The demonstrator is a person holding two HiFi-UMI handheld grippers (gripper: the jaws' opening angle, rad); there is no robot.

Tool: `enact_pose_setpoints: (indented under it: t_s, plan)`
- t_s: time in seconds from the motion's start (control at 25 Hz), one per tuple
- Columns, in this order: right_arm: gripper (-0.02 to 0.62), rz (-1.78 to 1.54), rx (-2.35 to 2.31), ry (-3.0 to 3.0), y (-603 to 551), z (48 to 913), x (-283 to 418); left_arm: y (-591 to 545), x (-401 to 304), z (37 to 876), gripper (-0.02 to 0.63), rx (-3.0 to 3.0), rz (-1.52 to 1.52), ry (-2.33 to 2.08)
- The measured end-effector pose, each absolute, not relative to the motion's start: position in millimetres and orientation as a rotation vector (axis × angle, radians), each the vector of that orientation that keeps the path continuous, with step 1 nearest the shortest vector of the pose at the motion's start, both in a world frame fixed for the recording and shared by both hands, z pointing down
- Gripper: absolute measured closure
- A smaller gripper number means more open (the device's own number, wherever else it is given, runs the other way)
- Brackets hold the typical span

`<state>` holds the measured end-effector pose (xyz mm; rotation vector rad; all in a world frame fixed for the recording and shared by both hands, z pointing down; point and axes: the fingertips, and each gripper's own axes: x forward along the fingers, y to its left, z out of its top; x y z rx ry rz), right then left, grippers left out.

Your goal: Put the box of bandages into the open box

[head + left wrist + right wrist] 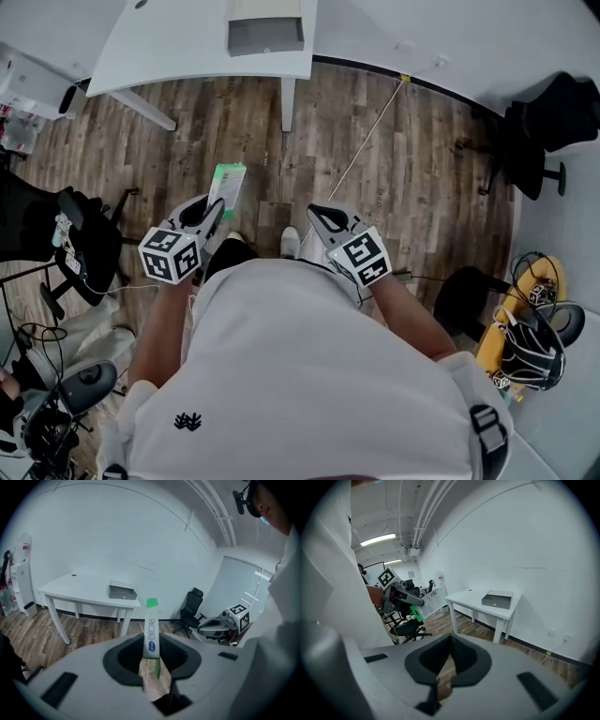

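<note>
The box of bandages [227, 186], slim, white and green, sticks forward out of my left gripper [214, 212], whose jaws are shut on its near end. In the left gripper view the bandage box [151, 632] stands edge-on between the pads, above the wood floor. The open box [265, 28], grey and low, sits on the white table [187, 52] some way ahead of me; the same grey box [122, 592] shows in both gripper views [498, 599]. My right gripper [323, 220] is held beside the left one, shut with nothing in it [449, 639].
I stand on a wood floor [403, 169]. One black office chair [553, 122] is at the right wall and another chair [84, 244] is at my left. A cable [361, 150] runs across the floor, and yellow gear [525, 323] lies at the right.
</note>
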<state>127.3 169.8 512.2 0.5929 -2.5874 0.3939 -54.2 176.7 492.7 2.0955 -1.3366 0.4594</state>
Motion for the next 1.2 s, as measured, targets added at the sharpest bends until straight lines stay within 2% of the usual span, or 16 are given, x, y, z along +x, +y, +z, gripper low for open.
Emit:
enact_pose_setpoints:
  t_s: [0.2,0.32,0.4,0.68,1.2]
  plan:
    - [0.584,0.441,0.639,-2.614,155.1,514.1,129.9,154.6,-50.8,489.0,0.509,2.119,0.495,-1.31]
    - [0.531,0.441,0.668,-2.596,145.6,517.7,129.1,135.7,-50.7,487.0,0.508,2.144,0.496,-1.287]
    - [0.522,0.444,0.687,-2.578,137.3,519.1,127.6,118.3,-52.8,487.3,0.508,2.164,0.497,-1.272]
    - [0.52,0.503,0.846,-2.51,93.6,514.9,117.0,50.0,-71.0,488.8,0.508,2.237,0.504,-1.172]
    - [0.52,0.528,0.983,-2.45,15.5,509.2,47.0,-64.3,-119.6,484.4,0.509,2.359,0.574,-1.045]
